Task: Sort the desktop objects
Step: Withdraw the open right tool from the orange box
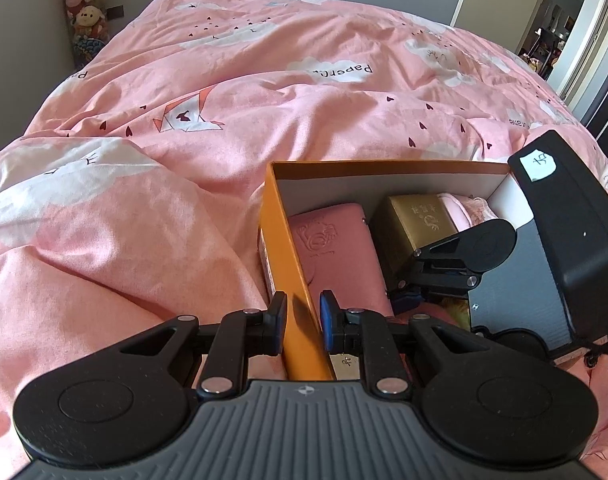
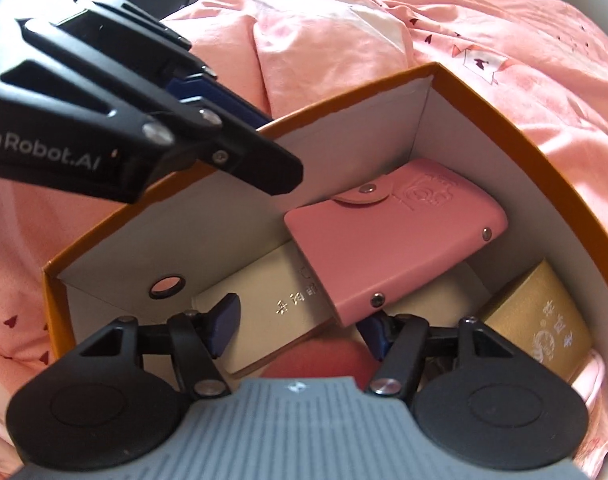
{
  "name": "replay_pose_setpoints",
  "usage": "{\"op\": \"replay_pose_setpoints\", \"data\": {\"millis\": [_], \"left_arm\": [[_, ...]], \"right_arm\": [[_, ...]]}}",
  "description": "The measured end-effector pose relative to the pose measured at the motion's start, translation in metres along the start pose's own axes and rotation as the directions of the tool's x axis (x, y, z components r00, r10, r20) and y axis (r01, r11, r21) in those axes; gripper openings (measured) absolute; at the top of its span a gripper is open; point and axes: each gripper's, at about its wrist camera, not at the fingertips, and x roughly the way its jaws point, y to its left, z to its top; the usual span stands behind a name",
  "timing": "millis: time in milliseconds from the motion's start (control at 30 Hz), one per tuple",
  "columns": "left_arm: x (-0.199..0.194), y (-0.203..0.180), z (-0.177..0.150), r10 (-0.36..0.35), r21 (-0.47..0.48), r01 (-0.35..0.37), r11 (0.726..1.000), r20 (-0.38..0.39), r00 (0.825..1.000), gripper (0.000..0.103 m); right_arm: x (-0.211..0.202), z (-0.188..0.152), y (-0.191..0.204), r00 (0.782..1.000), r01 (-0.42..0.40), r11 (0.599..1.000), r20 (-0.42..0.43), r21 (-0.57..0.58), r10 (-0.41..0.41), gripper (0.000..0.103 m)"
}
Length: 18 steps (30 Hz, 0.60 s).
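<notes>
An orange cardboard box (image 1: 383,165) (image 2: 503,120) with white inner walls sits on the bed. Inside lie a pink snap wallet (image 2: 395,240) (image 1: 335,248), a gold carton (image 2: 543,320) (image 1: 415,220), a flat cream case with gold characters (image 2: 272,308) and a round red-pink fruit (image 2: 319,360). My left gripper (image 1: 302,320) (image 2: 256,128) is shut on the box's side wall, one pad on each face. Down inside the box, my right gripper (image 2: 300,328) stands open. The fruit lies low between its blue pads (image 2: 224,320), and neither pad presses on it.
A rumpled pink duvet (image 1: 208,92) covers the whole bed around the box. Stuffed toys (image 1: 84,8) are stacked in the far left corner. An open doorway (image 1: 563,20) is at the far right. Pink cloth (image 1: 469,208) is tucked in the box's far end.
</notes>
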Motion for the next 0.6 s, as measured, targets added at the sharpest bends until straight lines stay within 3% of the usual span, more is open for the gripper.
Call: {"op": "replay_pose_setpoints", "data": {"millis": [300,467,600], "left_arm": [[-0.006,-0.003,0.002,0.002,-0.003,-0.002,1.0,0.009,1.0,0.02],[-0.01,-0.005,0.001,0.012,0.007,-0.012,1.0,0.011,1.0,0.02],[-0.01,-0.001,0.0,0.018,-0.005,-0.018,1.0,0.01,1.0,0.02]], "right_arm": [[0.002,0.001,-0.008,0.989,-0.083,0.99,-0.109,0.115,0.095,0.07],[0.021,0.007,-0.01,0.971,-0.111,0.976,-0.189,0.186,0.147,0.07],[0.028,0.01,0.001,0.975,-0.049,0.986,-0.207,0.159,0.082,0.066]]}}
